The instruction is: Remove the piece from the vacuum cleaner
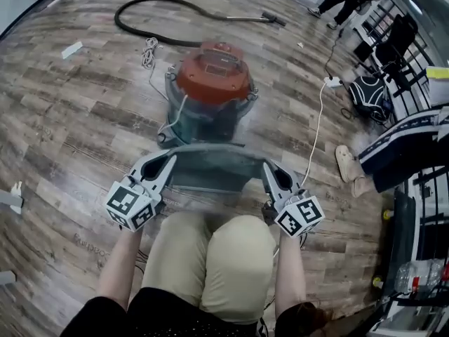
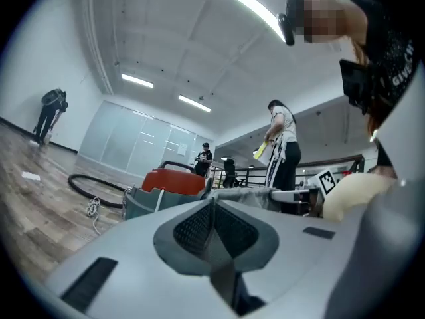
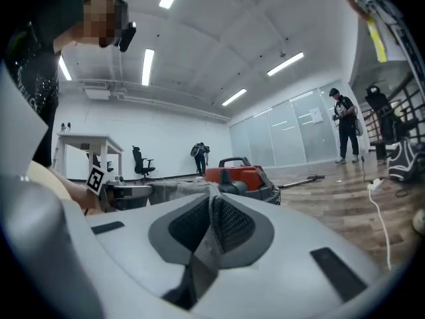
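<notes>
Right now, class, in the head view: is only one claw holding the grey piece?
No: the left claw and the right claw each pinch one end of the grey piece, stretched between them.

The left gripper [image 1: 170, 160] at eight o'clock and the right gripper [image 1: 266, 167] at four are pale grey, with dark cross-hatched pads [image 2: 196, 228] on their jaws. Each bears a cube [image 1: 131, 203] of black-and-white square markers. At six o'clock show beige trousers [image 1: 210, 258] and a black top [image 1: 168, 318].
</notes>
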